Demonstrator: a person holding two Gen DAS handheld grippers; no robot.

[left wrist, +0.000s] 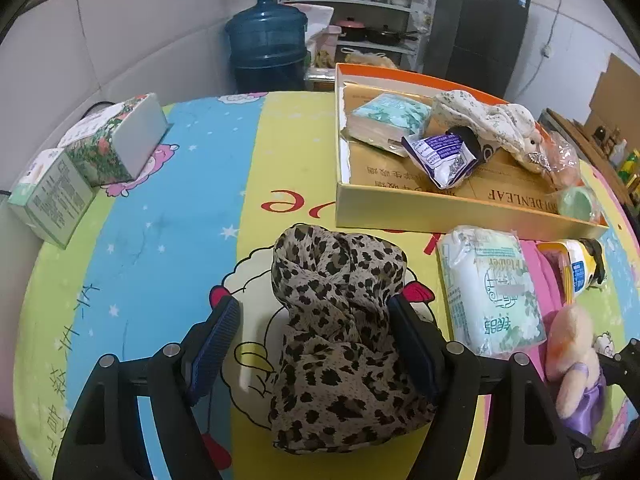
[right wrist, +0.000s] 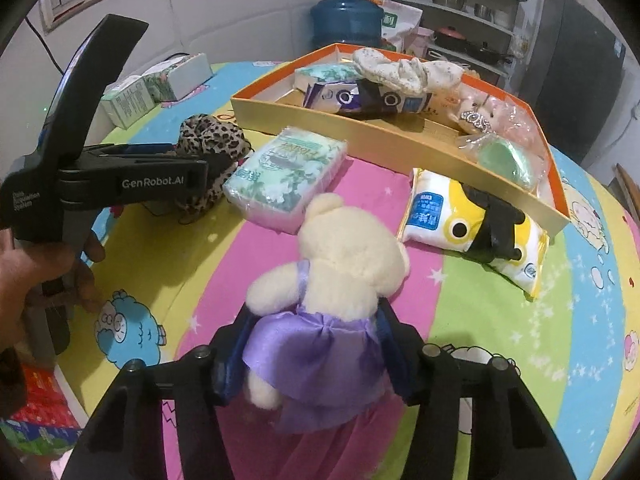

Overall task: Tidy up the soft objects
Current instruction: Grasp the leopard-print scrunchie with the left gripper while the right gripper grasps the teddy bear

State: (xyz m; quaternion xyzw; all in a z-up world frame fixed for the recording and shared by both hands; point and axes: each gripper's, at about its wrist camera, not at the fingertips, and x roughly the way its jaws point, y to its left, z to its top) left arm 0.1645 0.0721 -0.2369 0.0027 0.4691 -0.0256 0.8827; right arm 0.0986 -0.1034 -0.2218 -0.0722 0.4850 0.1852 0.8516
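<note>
A leopard-print scarf [left wrist: 340,328] lies bunched on the cartoon tablecloth between the fingers of my left gripper [left wrist: 316,312], which is open around it; the right finger touches the cloth. It also shows in the right wrist view [right wrist: 212,140]. My right gripper [right wrist: 312,320] is shut on a cream teddy bear in a purple dress [right wrist: 336,276], also seen in the left wrist view [left wrist: 572,364]. A shallow orange-rimmed cardboard box [left wrist: 440,210] holds tissue packs, a floral cloth and a bagged toy.
A green tissue pack [left wrist: 492,292] and a yellow tissue pack [right wrist: 476,220] lie in front of the box. Two cartons [left wrist: 100,152] stand at the table's left edge. A water jug [left wrist: 268,44], shelves and a dark fridge stand behind the table.
</note>
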